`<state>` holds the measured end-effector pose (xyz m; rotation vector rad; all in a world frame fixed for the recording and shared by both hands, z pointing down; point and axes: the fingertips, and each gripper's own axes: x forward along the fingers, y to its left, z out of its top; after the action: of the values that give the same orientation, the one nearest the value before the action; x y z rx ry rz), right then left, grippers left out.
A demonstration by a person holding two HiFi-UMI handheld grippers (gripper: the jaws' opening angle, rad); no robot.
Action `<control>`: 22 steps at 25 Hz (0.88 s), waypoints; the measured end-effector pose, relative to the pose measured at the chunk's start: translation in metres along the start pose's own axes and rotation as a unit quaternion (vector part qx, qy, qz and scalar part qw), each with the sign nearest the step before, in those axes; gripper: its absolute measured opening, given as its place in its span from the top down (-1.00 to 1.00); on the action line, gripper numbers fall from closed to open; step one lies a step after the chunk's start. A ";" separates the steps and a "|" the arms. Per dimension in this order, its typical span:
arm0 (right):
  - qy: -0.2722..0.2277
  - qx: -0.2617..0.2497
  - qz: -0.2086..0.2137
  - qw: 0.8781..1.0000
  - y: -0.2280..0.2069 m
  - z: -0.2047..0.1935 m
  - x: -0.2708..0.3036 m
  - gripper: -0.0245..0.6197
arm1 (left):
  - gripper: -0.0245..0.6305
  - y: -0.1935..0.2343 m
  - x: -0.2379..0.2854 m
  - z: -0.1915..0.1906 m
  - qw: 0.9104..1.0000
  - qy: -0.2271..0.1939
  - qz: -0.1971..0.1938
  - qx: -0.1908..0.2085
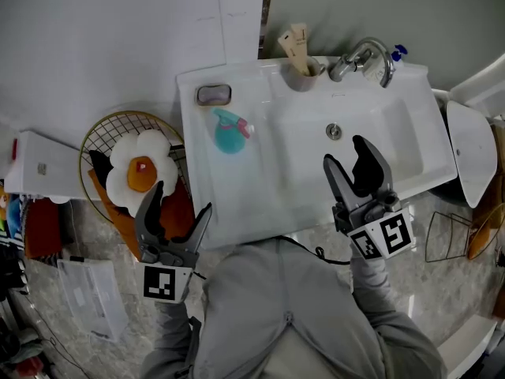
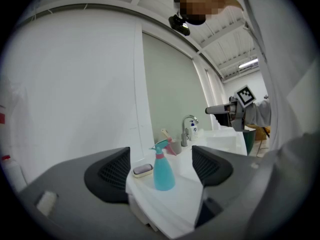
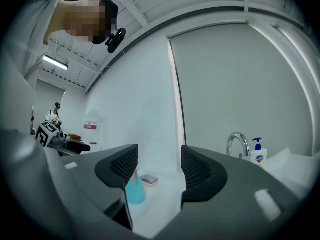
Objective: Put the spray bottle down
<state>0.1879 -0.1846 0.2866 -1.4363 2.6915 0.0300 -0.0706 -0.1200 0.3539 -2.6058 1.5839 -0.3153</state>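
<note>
Spray bottle (image 1: 229,133) upright on the sink (image 1: 300,136) — ahead of left gripper (image 1: 182,198) and right gripper (image 1: 344,151), both gaping empty.

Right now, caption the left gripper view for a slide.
Open left hand-held gripper facing a teal spray bottle upright beside a soap dish on the sink counter.

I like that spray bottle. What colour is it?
Spray bottle: teal with some pink. Left gripper view shows it best.
</note>
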 end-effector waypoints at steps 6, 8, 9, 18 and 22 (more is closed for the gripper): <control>-0.004 0.000 -0.007 1.000 -0.002 0.002 -0.003 0.08 | -0.35 -0.002 0.003 0.002 1.000 -0.001 -0.007 0.000; -0.007 0.001 -0.009 1.000 -0.002 0.003 -0.003 0.08 | -0.35 -0.002 0.004 0.003 1.000 -0.002 -0.008 0.000; -0.007 0.001 -0.010 1.000 -0.002 0.003 -0.004 0.08 | -0.35 -0.002 0.004 0.003 1.000 -0.003 -0.009 -0.001; -0.017 0.009 -0.012 1.000 -0.005 0.006 -0.007 0.08 | -0.35 -0.001 0.008 0.007 0.999 -0.030 -0.014 0.024; -0.016 0.008 -0.014 1.000 -0.006 0.007 -0.010 0.08 | -0.35 -0.004 0.011 0.008 0.999 -0.030 -0.019 0.023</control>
<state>0.1993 -0.1794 0.2808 -1.4571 2.6391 0.0294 -0.0607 -0.1284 0.3478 -2.5893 1.4922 -0.2704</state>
